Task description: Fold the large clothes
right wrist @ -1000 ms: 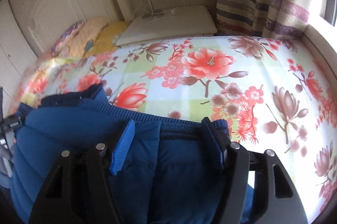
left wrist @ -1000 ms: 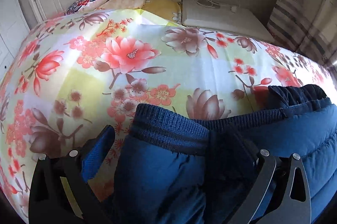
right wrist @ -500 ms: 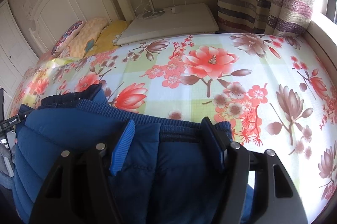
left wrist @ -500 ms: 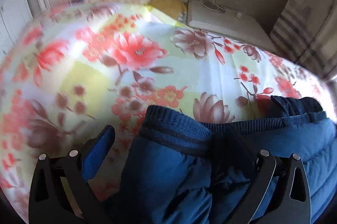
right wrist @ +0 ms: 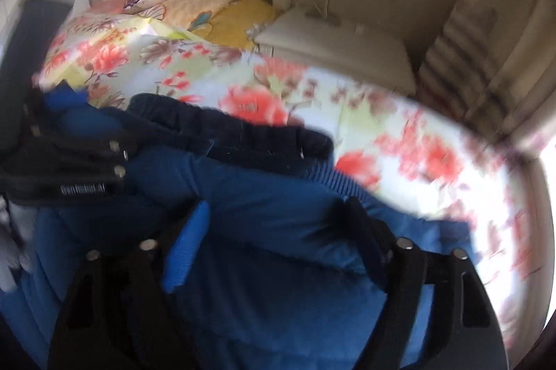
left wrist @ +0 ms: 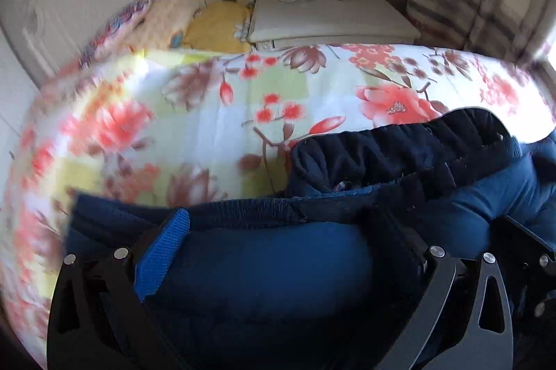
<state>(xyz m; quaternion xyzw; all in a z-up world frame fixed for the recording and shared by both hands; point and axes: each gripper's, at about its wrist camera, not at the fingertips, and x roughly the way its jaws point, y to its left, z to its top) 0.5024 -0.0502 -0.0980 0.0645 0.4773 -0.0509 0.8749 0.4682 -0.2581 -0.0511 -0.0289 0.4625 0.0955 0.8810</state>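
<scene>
A bedroom: a bed (left wrist: 215, 112) under a floral sheet, pillows (left wrist: 166, 22) by the headboard, a white nightstand (left wrist: 333, 18) beside it. The blue padded jacket (left wrist: 278, 279) lies bunched at the near edge. The left tool (left wrist: 285, 231) stands wide with the ribbed hem between its jaws; whether the pads press, I cannot tell. The right tool (right wrist: 278, 227) has just been opening, cloth between its jaws, seemingly letting go. I judge a fold is being laid; next comes regripping and flattening. Blur hides detail; the sleeves are out of sight.

Small white lettering on left claw (right wrist: 66, 161), too blurred to read
</scene>
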